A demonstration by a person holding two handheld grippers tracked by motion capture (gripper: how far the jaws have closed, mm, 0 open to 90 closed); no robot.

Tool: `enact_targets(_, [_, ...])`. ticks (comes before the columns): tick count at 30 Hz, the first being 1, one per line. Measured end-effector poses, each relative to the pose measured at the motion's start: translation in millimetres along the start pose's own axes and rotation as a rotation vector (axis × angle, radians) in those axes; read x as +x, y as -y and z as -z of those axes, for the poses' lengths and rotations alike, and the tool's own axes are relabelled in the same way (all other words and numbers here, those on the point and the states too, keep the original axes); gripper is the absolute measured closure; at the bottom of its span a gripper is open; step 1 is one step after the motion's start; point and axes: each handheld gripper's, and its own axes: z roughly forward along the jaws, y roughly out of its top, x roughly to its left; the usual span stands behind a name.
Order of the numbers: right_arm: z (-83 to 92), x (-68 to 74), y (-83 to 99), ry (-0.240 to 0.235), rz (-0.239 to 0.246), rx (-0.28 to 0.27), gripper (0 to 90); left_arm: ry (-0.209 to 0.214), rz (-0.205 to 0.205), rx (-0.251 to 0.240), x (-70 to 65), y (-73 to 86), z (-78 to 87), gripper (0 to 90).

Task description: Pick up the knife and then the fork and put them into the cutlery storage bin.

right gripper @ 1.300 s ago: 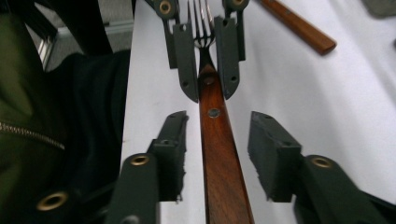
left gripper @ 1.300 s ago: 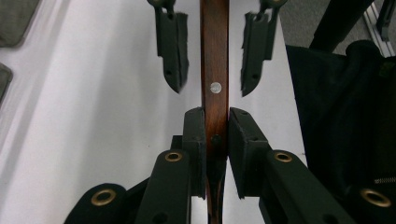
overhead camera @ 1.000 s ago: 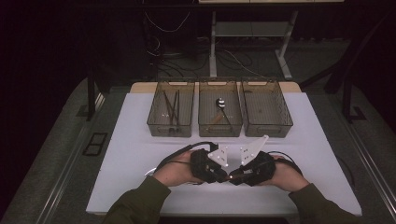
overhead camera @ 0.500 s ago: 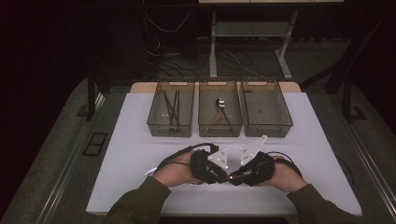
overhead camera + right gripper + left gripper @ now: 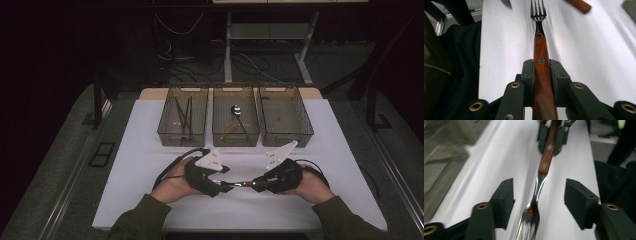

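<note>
1. The fork (image 5: 541, 57) is held level just above the white surface (image 5: 150, 150), at about 6 o'clock from the middle bin (image 5: 235, 134) in the high view, spanning the gap between the two tools.
2. Its wooden handle is clamped between the pads of the right tool (image 5: 256, 185); in the right gripper view both pads are pressed flat against the handle, with the tines pointing away at 12 o'clock.
3. The left tool (image 5: 539, 202) has just been opening: its pads stand apart on either side of the fork's neck and tines, and no contact with them is seen. The hand-over is judged to be finished on that side.
4. The left tool is best drawn straight back along the fork's line, so that the tines are not knocked by a pad.
5. The right grip should be kept firm and the handle level, since only one end is now supported.
6. The three bins stand at 12 o'clock; a spoon (image 5: 235, 111) lies in the middle one, and the right bin (image 5: 285, 131) seems the likely goal, though that is a judgement.
</note>
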Motion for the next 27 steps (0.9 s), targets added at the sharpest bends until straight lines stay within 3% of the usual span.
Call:
enact_targets(6, [10.5,-4.9,9.3,0.043,-0.059,-0.027,75.5,-0.089,0.111,-0.069,3.6,28.7,19.4,27.3])
enact_targets(13, [22.1,-13.0,18.8,0.1,-0.109,-0.053,75.5,-0.169,0.164,-0.095,-0.8,55.5,33.0,18.9])
enact_targets(14, [22.9,-12.3,19.3,0.094,-0.137,-0.067,75.5,-0.179,0.177,-0.1,-1.2,59.0,34.5,17.6])
enact_targets(21, [32.1,-19.6,27.1,0.131,-0.184,-0.1,75.5,-0.217,0.254,-0.137,-4.2,80.2,38.5,11.7])
enact_targets(27, [41.8,-24.6,30.1,0.163,-0.21,-0.129,75.5,-0.235,0.279,-0.134,-5.1,88.4,36.4,6.0])
